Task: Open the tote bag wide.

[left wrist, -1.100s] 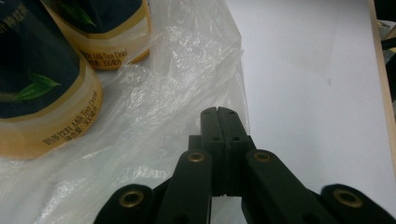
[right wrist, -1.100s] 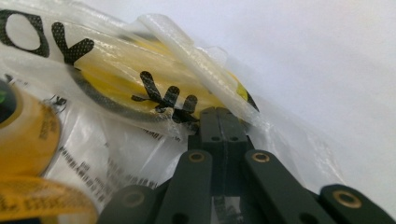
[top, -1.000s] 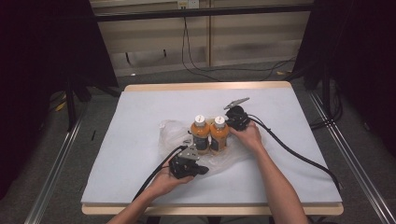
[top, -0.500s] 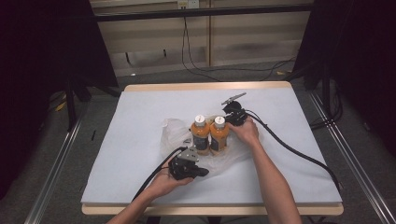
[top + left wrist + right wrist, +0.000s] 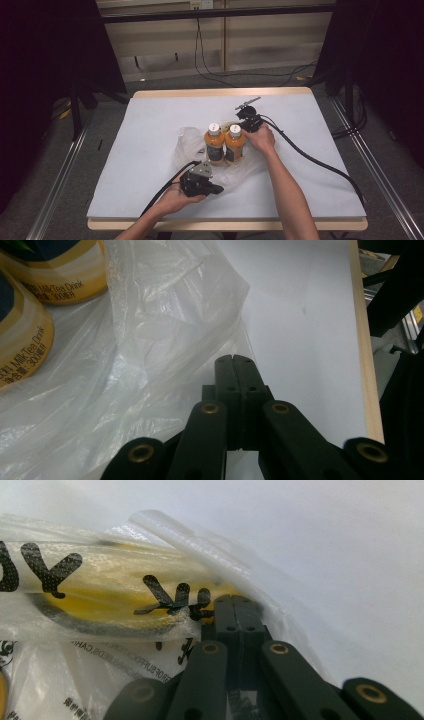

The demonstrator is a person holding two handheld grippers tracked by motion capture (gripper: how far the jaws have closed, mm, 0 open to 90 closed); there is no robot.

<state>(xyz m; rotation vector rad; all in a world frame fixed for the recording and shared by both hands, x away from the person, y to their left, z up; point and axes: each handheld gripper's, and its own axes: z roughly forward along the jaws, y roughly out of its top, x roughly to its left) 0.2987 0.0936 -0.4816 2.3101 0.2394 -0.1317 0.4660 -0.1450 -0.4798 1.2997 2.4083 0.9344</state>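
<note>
The left gripper (image 5: 216,189), jaws pressed together on an edge of the clear plastic bag (image 5: 125,365), sits at the near side of the white worktop (image 5: 130,150) — the two orange bottles (image 5: 225,145) stand upright beyond and left of its jaws, inside the bag. At right, the right gripper (image 5: 234,600) — jaws likewise closed, pinching the bag's printed film — holds the rim just beside the bottles.

Left of the left fingers (image 5: 223,371), both bottles (image 5: 20,335) read "Milk Tea Drink 300ml"; the bag's (image 5: 100,680) print reads reversed.
</note>
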